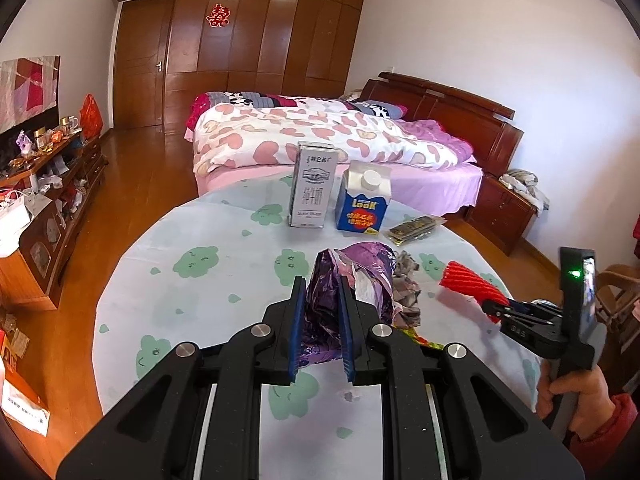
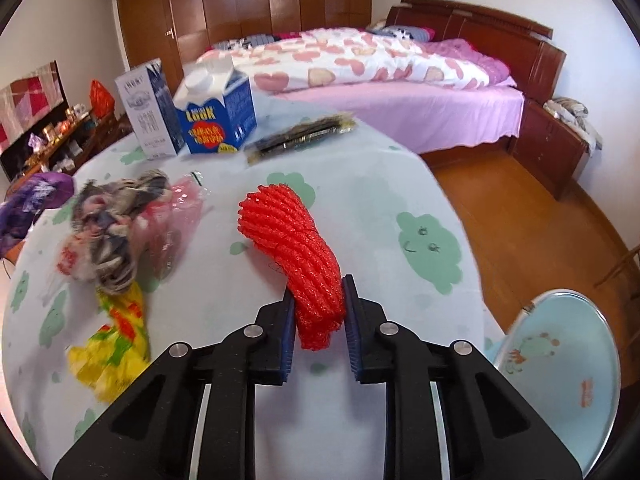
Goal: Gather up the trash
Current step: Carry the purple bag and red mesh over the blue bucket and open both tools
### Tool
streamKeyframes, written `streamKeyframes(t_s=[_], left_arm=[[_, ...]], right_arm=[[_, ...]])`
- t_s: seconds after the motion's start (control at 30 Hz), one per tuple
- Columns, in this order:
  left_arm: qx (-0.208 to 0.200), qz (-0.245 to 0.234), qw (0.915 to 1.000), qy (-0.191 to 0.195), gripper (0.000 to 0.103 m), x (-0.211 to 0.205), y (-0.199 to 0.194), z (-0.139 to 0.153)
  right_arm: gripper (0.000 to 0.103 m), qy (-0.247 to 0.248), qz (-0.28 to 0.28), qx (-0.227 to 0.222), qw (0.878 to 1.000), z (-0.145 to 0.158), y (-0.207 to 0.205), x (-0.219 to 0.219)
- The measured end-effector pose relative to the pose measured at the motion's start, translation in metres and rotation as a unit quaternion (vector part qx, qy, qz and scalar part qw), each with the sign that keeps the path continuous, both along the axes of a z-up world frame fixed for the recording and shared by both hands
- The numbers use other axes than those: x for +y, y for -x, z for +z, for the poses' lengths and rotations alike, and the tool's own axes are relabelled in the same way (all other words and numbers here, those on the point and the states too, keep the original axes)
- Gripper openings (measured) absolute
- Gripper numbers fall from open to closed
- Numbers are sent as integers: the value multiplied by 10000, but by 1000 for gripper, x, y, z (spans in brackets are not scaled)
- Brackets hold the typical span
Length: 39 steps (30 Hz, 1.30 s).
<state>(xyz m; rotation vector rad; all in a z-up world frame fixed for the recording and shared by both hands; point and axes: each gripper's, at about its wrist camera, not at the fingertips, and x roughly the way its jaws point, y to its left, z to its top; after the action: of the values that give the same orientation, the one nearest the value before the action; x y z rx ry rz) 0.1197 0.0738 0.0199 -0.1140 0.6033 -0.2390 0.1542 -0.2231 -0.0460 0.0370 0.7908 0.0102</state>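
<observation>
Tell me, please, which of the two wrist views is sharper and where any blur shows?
Left wrist view: sharp throughout, printing on the blue carton legible. Right wrist view: motion-blurred, worst on the yellow wrapper and crumpled paper; both bend straight edges, fisheye-style.

The blue-and-white gable-top carton (image 1: 363, 203) is showing the word "LOOK" in white letters above a red patch of yellow characters that are too small to read. The tall grey milk box (image 1: 312, 185) beside it is carrying vertical Chinese print, possibly "纯牛奶". On the wooden wardrobe (image 1: 248, 28) a red double-happiness sign "囍" (image 1: 219, 15) is hanging. Small print on the crumpled purple wrapper (image 1: 352, 280) is staying illegible.
</observation>
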Motion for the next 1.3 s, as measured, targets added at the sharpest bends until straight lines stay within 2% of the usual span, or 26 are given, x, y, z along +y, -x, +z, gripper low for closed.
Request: streamKeyframes(t_s=[0.23,0.43,0.87,1.3], left_arm=[[-137,-154,9998,18,16,-18,17,7],[-135,-378,9992,-58,16,-41,27,10],[-261,-795,9964,-160,16,-83,56,23],[-329,-1403,9891,-318,16,-134,81,27]], right_arm=[[22,-169,-76,-391,9991,18,51,-3],[22,-265,-313,-501,9979,27,82,-18],[22,-22,-746,-718,9946,40,138,-56],[22,174,-1384,-848,9866,40,179,-101]])
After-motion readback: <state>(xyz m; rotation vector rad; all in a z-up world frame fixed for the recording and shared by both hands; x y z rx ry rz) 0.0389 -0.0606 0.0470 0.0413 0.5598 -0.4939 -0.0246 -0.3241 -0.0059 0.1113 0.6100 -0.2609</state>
